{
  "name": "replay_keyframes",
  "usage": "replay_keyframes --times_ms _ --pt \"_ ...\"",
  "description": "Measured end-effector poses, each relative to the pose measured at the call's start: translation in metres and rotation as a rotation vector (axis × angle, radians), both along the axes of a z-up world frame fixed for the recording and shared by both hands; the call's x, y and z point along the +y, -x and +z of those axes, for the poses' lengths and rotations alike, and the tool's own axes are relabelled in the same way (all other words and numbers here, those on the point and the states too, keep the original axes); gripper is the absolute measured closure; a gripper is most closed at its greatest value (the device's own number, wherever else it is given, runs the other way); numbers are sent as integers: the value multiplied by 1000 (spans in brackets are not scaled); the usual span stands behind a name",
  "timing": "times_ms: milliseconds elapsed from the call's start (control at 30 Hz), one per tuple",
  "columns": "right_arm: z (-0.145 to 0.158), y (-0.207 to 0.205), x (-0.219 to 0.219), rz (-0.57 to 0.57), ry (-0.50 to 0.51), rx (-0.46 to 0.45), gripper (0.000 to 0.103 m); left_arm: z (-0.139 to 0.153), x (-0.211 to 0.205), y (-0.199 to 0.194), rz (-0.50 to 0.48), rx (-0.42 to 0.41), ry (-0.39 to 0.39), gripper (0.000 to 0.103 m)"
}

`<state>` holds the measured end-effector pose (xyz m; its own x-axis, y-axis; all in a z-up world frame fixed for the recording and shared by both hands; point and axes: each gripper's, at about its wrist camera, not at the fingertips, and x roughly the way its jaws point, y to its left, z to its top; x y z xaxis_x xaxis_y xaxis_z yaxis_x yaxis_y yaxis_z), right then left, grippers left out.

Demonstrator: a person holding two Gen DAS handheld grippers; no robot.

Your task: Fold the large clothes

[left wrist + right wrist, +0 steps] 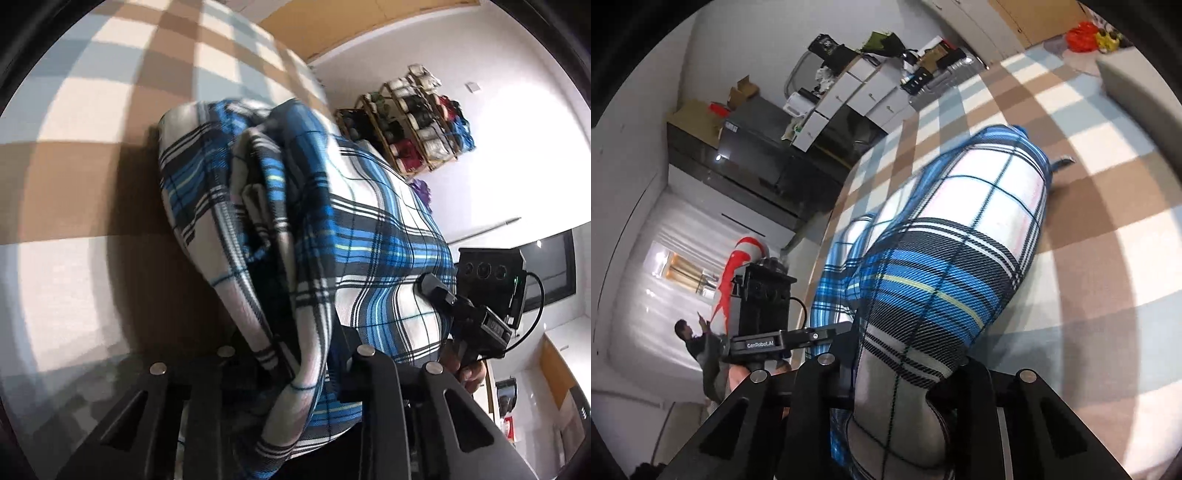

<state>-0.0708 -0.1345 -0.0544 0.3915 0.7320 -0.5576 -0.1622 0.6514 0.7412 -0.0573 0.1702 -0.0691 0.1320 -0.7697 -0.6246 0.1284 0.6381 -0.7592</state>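
A blue, white and black plaid garment [332, 229] hangs bunched above the checkered bed cover [74, 147]. In the left wrist view my left gripper [295, 354] is shut on a thick fold of it, and cloth fills the gap between the fingers. My right gripper [437, 290] pinches the same garment at the right edge. In the right wrist view the plaid garment [942, 266] runs from between the fingers of my right gripper [897, 365] down toward the cover [1089, 184]. The left gripper's body [764, 306] is at the left; its tips are hidden behind the cloth.
A rack of rolled fabrics [413, 122] stands against the white wall. Cabinets with clutter on top [849, 96] and a dark counter [757, 162] line the far side. A person [690, 339] stands in the background. An orange bag [1082, 35] lies beyond the bed.
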Motion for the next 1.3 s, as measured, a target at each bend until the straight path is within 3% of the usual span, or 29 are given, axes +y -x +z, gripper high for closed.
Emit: replay_keyframes --times_ms 300,567,667,800,833,933,1000,1033,1067,1200,1300 --pt "74 5 -78 -15 97 -133 79 40 -88 -19 -50 -98 81 83" --pt "125 3 -203 -54 124 -227 79 70 -192 -36 -128 -208 149 83" --pt "122 -10 -255 -73 174 -210 77 62 -234 -46 -132 -230 151 83" --pt "89 -29 -310 -98 239 -123 72 30 -285 -52 -159 -206 103 82" --pt "80 -32 -320 -115 268 -103 67 23 -291 -51 -176 -195 89 82" --pt "32 -44 -357 -184 346 89 59 6 -307 -46 -219 -188 59 83" --pt "14 -44 -368 -195 387 158 48 6 -311 -41 -242 -208 34 82" --pt "8 -42 -371 -197 427 180 36 7 -312 -38 -255 -225 8 82" --pt "10 -40 -374 -211 470 175 27 7 -311 -36 -261 -241 -25 82" --pt "41 -22 -379 -328 653 102 17 8 -312 -33 -280 -237 -93 76" --pt "69 8 -369 -396 652 36 10 9 -294 -31 -286 -205 -122 68"
